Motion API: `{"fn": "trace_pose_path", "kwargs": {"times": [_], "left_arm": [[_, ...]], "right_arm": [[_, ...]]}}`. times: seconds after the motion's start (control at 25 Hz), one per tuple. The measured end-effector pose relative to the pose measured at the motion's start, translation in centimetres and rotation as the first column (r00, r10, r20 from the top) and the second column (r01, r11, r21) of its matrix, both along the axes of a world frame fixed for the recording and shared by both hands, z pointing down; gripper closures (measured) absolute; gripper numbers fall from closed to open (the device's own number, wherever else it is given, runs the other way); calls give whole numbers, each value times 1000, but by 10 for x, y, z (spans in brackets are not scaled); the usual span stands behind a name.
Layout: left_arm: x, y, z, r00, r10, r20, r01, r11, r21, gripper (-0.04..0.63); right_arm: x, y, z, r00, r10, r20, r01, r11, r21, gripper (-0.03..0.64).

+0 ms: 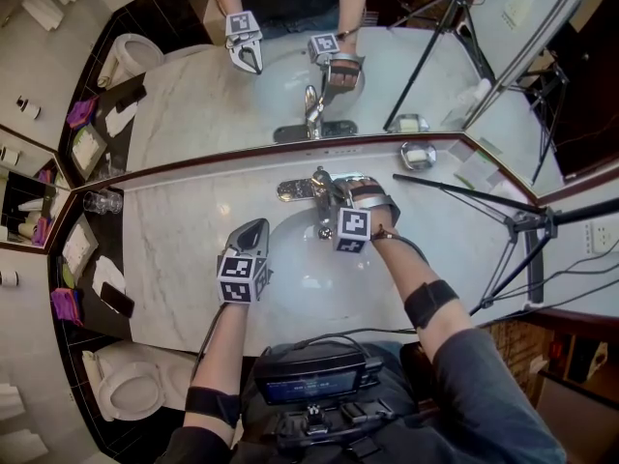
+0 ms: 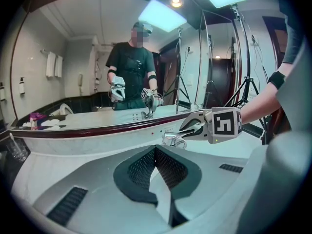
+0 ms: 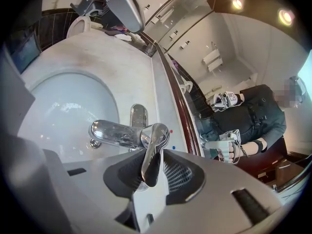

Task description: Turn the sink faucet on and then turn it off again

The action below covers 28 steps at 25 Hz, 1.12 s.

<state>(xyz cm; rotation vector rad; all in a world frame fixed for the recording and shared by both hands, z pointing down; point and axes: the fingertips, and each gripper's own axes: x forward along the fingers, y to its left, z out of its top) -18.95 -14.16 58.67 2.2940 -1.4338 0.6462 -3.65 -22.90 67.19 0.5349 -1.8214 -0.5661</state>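
Note:
The chrome faucet [image 1: 311, 188] stands at the back rim of the white sink basin [image 1: 309, 283]. In the right gripper view its spout [image 3: 109, 130] points out over the bowl, and its lever [image 3: 155, 143] runs down between my jaws. My right gripper [image 3: 150, 172] is shut on that lever, with a pad against each side. The head view shows the right gripper [image 1: 338, 189] over the faucet. My left gripper [image 1: 253, 230] hovers over the basin's front left. It is shut and holds nothing. From the left gripper [image 2: 155, 152] view, the right gripper [image 2: 187, 129] sits on the faucet [image 2: 171, 139].
A marble counter [image 1: 184, 249] surrounds the basin, with a mirror [image 1: 213, 95] behind it. At the left stand a drinking glass [image 1: 102, 201] and a phone [image 1: 116, 300]. To the right are a soap dish [image 1: 418, 153] and a tripod [image 1: 517, 222]. A toilet [image 1: 126, 390] is at lower left.

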Motion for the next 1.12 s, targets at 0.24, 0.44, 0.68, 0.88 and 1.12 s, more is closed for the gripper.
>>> {"fn": "trace_pose_path", "kwargs": {"times": [0.24,0.44,0.68,0.88,1.12], "left_arm": [[1,0,4,1000,-1,0,1,1000,-6,595],[3,1,7,1000,1,-5,-1,1000,-10,595],[-2,3,8,1000,-13,-10,13,1000,-16,595],[-1,4,8,1000,-18,-16,17,1000,-12,595],[1,6,6,1000,-16,-16,16,1000,-11,595]], "right_arm": [[-3,-5,-4,1000,-3,22,3,1000,-20,502],[-6,-8,-7,999,1,46,2,999,-49,502],[-14,-17,-13,998,-3,63,8,996,-90,500],[-12,-19,-12,997,14,73,-6,994,-112,500],[-10,-18,-10,998,14,58,-7,992,-122,495]]}}
